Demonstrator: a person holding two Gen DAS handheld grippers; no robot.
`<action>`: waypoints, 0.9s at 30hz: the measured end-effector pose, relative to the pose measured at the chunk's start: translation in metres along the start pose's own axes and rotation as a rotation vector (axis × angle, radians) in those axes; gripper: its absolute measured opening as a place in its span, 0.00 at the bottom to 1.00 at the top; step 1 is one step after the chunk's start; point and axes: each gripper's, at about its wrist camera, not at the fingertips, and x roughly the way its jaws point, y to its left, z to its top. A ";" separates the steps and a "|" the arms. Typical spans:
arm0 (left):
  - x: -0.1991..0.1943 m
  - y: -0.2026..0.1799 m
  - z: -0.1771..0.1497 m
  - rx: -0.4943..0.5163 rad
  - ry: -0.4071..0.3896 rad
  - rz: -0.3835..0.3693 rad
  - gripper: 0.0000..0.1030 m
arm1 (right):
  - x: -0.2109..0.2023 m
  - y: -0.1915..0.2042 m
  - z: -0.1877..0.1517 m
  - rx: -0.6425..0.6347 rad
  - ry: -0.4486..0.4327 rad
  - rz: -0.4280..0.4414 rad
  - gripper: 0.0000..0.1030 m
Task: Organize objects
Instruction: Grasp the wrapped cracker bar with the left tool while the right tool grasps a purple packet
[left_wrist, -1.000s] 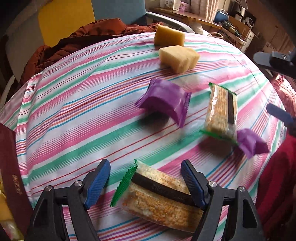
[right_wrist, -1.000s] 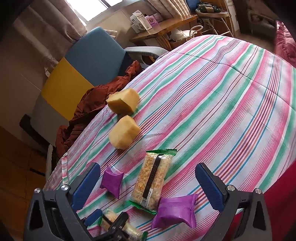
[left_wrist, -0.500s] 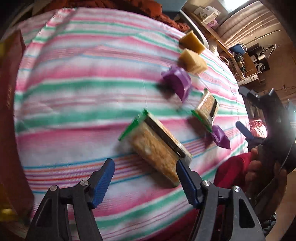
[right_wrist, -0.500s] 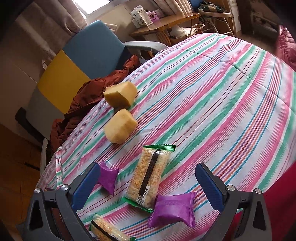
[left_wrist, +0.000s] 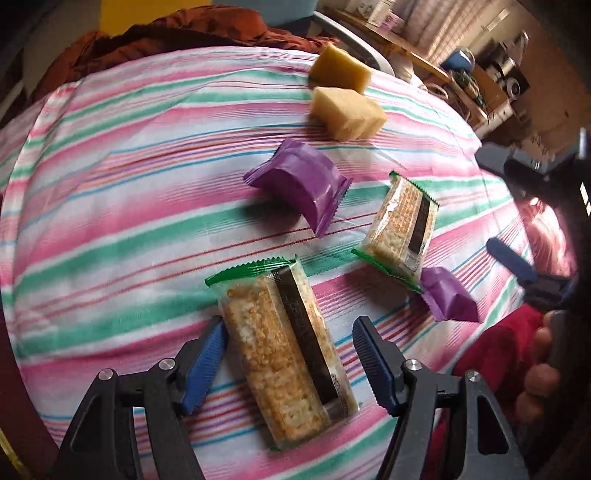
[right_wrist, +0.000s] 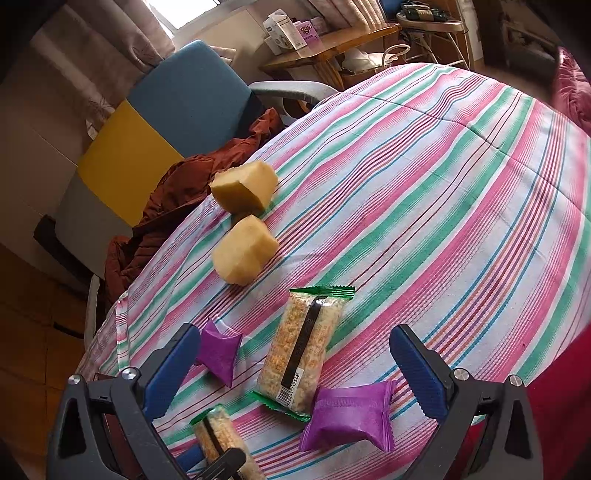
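Sorting was barely begun. The left gripper (left_wrist: 290, 363), jaws opening, straddled one cracker pack (left_wrist: 284, 350) without pinching it; the right gripper (right_wrist: 295, 369) hung open. All snacks still lay scattered on the striped worktop (right_wrist: 424, 192).

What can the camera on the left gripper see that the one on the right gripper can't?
Only the left wrist view shows the person's hand holding the right gripper's handle, and the whole near cracker pack lying between the left gripper's opening jaws.

Only the right wrist view shows the window, the far stretch of striped cloth, and the right gripper from behind, jaws open.

Both show two yellow cake pieces, two purple packets, the second cracker pack and the brown jacket.
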 end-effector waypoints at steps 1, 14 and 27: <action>0.001 -0.004 -0.001 0.033 -0.006 0.020 0.68 | 0.000 0.000 0.000 0.002 0.001 0.000 1.00; -0.009 0.014 -0.034 0.188 -0.112 0.046 0.49 | -0.004 0.003 -0.001 -0.014 -0.015 0.028 1.00; -0.037 0.046 -0.090 0.228 -0.223 -0.032 0.49 | 0.016 0.078 -0.041 -0.433 0.073 0.017 0.74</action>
